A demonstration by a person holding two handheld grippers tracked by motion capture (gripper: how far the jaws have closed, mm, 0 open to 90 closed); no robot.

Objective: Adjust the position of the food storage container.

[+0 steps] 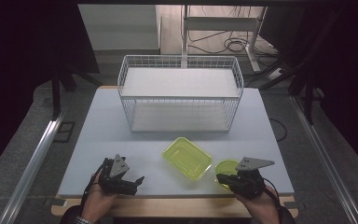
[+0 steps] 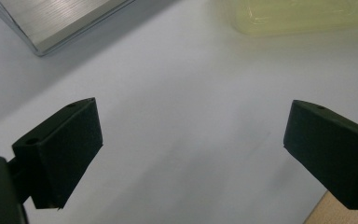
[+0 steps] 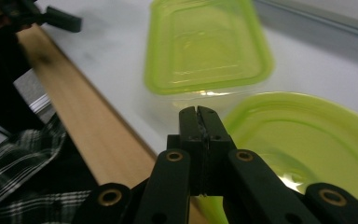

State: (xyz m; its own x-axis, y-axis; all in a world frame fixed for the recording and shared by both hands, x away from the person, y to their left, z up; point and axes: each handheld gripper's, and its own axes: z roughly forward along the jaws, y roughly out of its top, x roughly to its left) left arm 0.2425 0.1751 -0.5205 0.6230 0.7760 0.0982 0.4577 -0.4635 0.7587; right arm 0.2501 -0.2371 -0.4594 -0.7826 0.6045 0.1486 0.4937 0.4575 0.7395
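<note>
right tool [image 3: 199, 114] pinched tight, empty, beside round bowl [image 3: 307, 140]; left tool [image 2: 191, 149] spread wide over bare tabletop [image 2: 191, 93]

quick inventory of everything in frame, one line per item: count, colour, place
rectangular container: 1, yellow-green lid on a clear body, near middle of the table, in front of the basket
round container: 1, yellow-green lid, right of the rectangular one, at the right gripper's tips
wire basket: 1, white, two white shelves, far half of the table, nothing on either shelf
table: 1, pale grey top, wooden strip along the near edge
white frame with cables: 1, on the floor beyond the table
left gripper: 1, black, near left of the table, jaws wide open over bare tabletop
right gripper: 1, black, near right, jaws shut together, nothing between them
hands: 2, at the near edge, one on each gripper; a checked sleeve in the right gripper view
</note>
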